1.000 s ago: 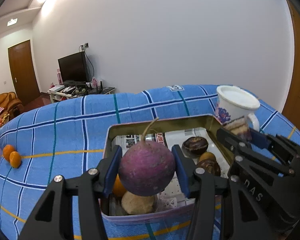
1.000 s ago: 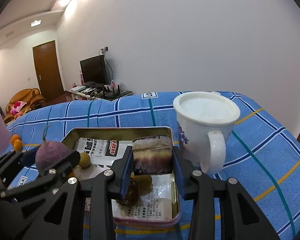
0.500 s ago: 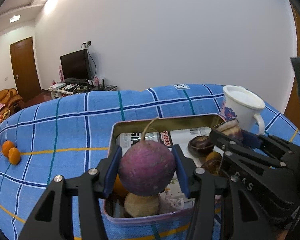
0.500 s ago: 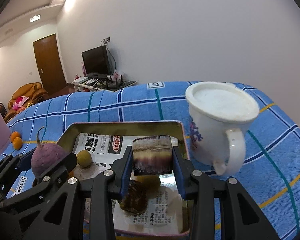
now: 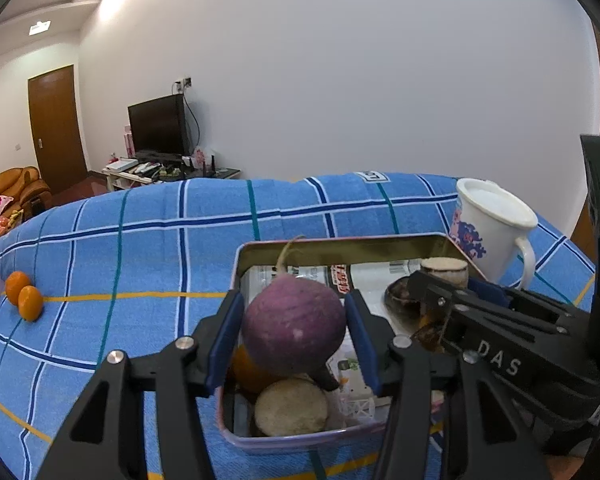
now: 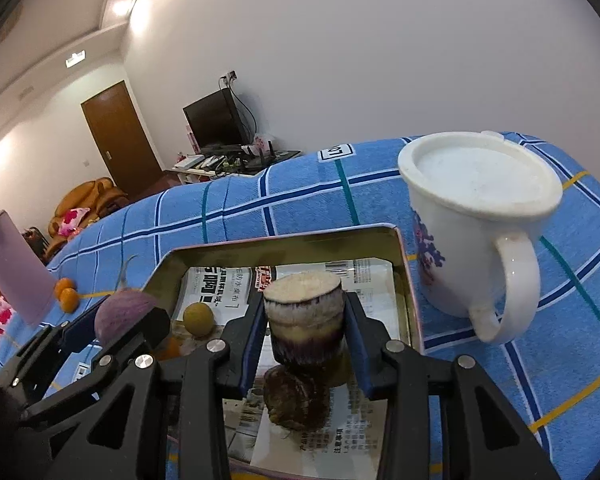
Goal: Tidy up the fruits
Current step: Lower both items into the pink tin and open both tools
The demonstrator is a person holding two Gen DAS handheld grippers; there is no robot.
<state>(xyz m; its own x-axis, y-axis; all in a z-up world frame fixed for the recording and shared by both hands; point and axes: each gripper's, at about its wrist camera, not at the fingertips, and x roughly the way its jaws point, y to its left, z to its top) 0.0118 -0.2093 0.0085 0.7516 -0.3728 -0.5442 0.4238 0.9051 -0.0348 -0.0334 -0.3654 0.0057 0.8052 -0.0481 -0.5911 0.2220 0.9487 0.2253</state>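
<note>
My left gripper has a round purple radish between its blue pads, low over the near left of the open metal tin. Its jaws are opening, though both pads still touch the radish's sides. My right gripper is shut on an upright cut piece of purple sugarcane over the right half of the tin. The left wrist view shows that cane piece beside the tin's right wall. The tin holds a pale cut chunk, an orange fruit, a small yellow-green fruit and dark brown lumps.
A white lidded mug stands just right of the tin, handle towards me. Two small oranges lie far left on the blue checked cloth, next to a pale purple object. A TV stand, a door and a sofa lie beyond.
The right gripper has carried the cane piece further in over the tin and rolled, so the mug looms closer. The left gripper has hardly moved; the radish sits a little lower between its pads.
</note>
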